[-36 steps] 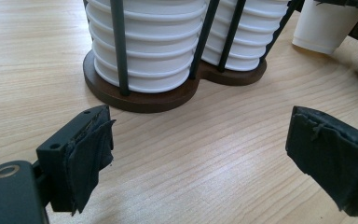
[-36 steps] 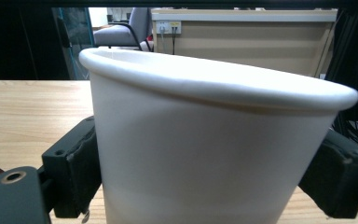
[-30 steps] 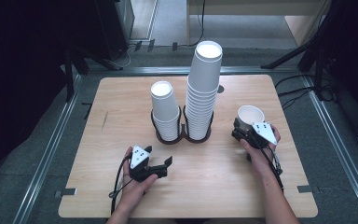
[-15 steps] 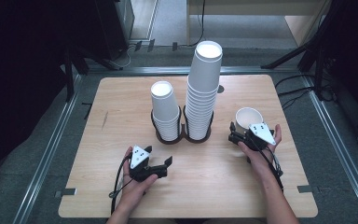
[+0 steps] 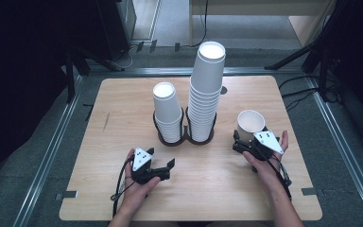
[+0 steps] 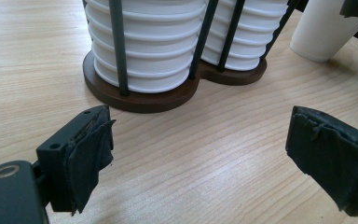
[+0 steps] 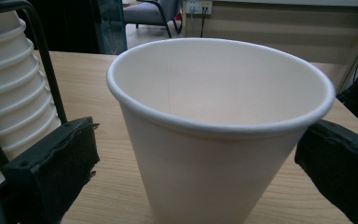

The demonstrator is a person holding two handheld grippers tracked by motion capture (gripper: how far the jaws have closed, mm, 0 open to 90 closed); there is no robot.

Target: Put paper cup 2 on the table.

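Cup (image 7: 214, 135) stood upright on the table (image 5: 99, 156) between the jaws of our right gripper (image 5: 246, 145), mouth up. Those jaws had just been opening and stood wide, their pads (image 7: 60, 158) clear of the cup's wall on both sides. Beyond the left jaw rose the holder (image 5: 185, 138) with its two cup stacks (image 5: 207, 90). Our left gripper (image 5: 163, 166) held nothing, its jaws well apart over bare wood, the holder's base ahead of them.
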